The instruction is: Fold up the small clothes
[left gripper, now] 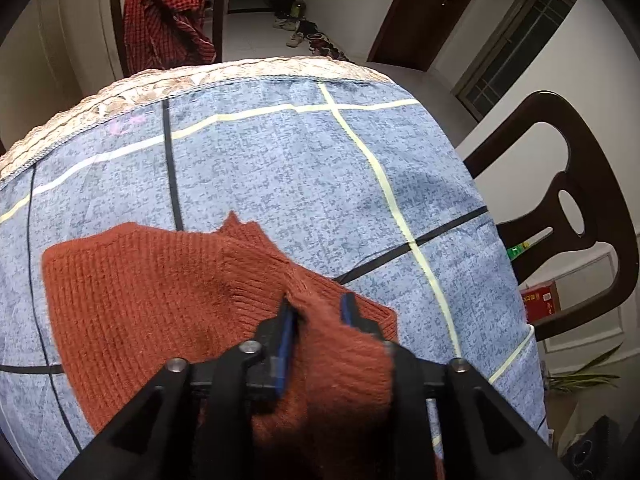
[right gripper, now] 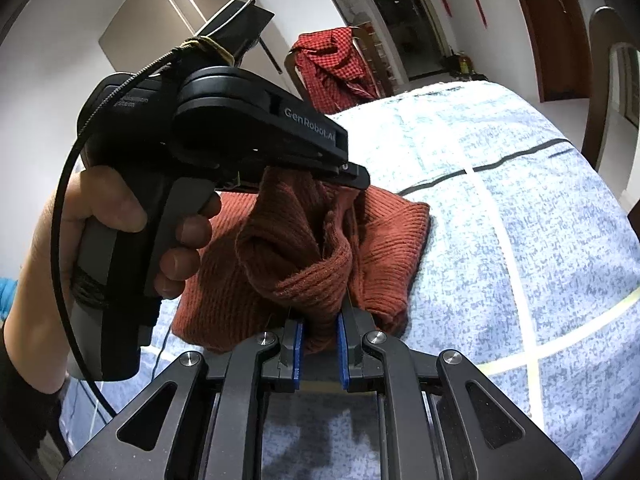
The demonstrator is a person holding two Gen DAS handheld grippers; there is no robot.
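Observation:
A small rust-orange knitted sweater lies on the blue checked tablecloth. My left gripper is shut on a bunched fold of the sweater and holds it a little above the rest of the garment. In the right wrist view my right gripper is shut on another ribbed fold of the sweater. The left gripper's black body, held in a hand, hangs just above and behind it, with the sweater stretched between the two.
A dark wooden chair stands at the table's right side. Another chair at the far end carries a red checked cloth. A beige lace edge runs along the far rim of the table. A black cable hangs from the left gripper.

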